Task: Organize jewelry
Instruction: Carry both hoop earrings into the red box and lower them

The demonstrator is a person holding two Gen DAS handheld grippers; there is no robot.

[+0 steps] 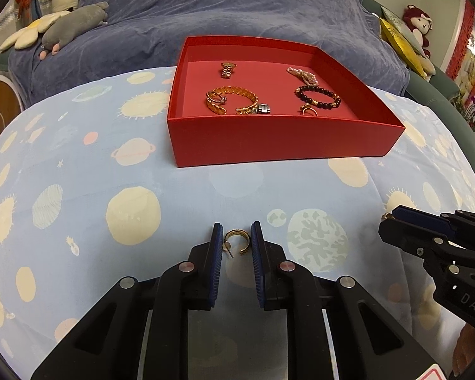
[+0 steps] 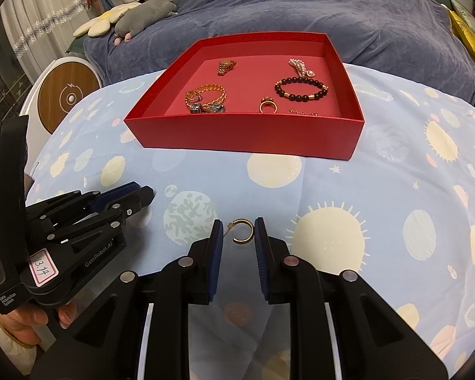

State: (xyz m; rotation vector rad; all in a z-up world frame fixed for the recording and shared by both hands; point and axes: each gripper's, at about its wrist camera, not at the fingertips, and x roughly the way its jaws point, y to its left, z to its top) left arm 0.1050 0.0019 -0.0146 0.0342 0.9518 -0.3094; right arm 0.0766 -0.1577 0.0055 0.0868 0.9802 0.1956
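A gold hoop earring lies on the planet-print cloth between the fingers of my left gripper, which is open around it. A second gold hoop earring lies between the fingers of my right gripper, also open around it. The red box stands beyond, also in the right wrist view. In it lie a gold chain bracelet, a dark bead bracelet, a gold watch, a pearl piece and rings. Each gripper shows in the other's view, the right and the left.
The cloth covers a rounded table. Behind it is a sofa under a blue blanket with plush toys. A round wooden-faced appliance stands at the left. A red plush doll sits at the right.
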